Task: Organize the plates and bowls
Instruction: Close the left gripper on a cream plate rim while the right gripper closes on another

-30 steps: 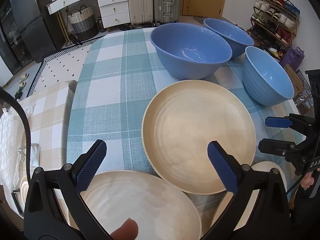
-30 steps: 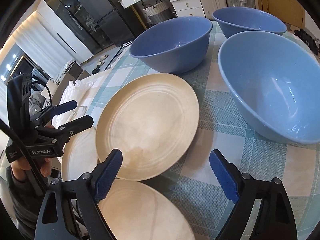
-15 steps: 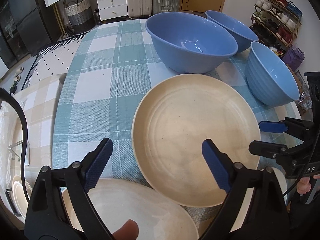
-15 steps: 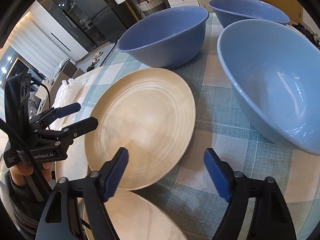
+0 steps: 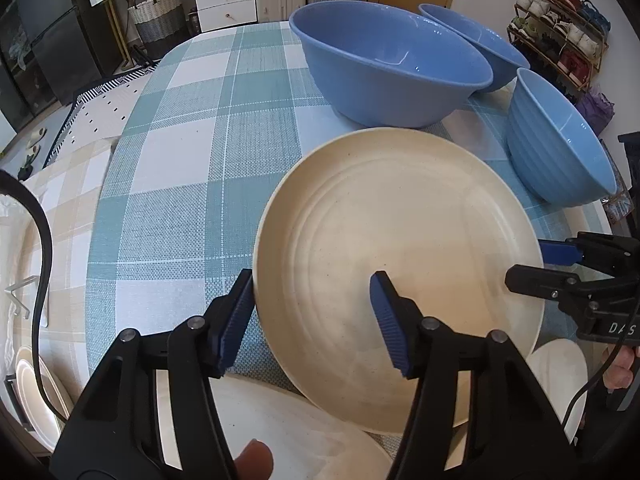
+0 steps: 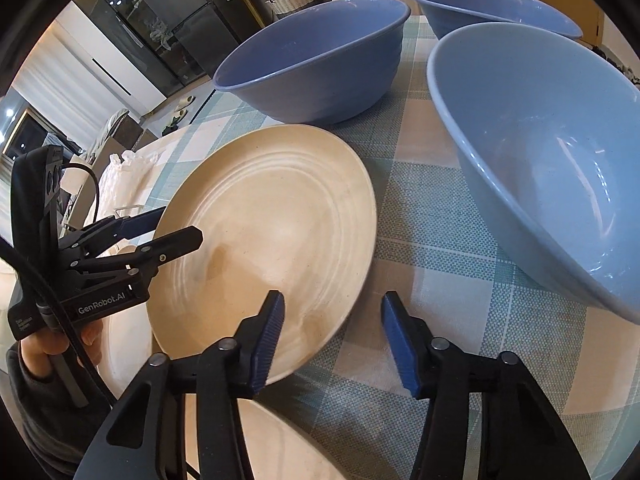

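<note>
A large cream plate (image 5: 400, 240) (image 6: 272, 216) lies on the teal checked tablecloth (image 5: 180, 160). My left gripper (image 5: 314, 316) straddles its left rim, one pad outside the edge and one over the inside; its jaws are closing, with a gap still showing. My right gripper (image 6: 334, 336) straddles the plate's right rim the same way, also closing and not pressing. Each gripper shows in the other's view: the right gripper (image 5: 540, 264), the left gripper (image 6: 160, 228). Three blue bowls stand behind: a wide one (image 5: 384, 68), a far one (image 5: 480, 36) and a ribbed one (image 5: 560, 152).
Two more cream plates lie near the front edge, one under my left gripper (image 5: 300, 432) and one at the right (image 5: 560, 368). The ribbed bowl (image 6: 540, 152) looms close on my right gripper's right. A beige checked seat (image 5: 60, 200) sits left of the table.
Both grippers have sunk and come closer to the middle plate. Their jaws have narrowed from wide open to astride its opposite rims.
</note>
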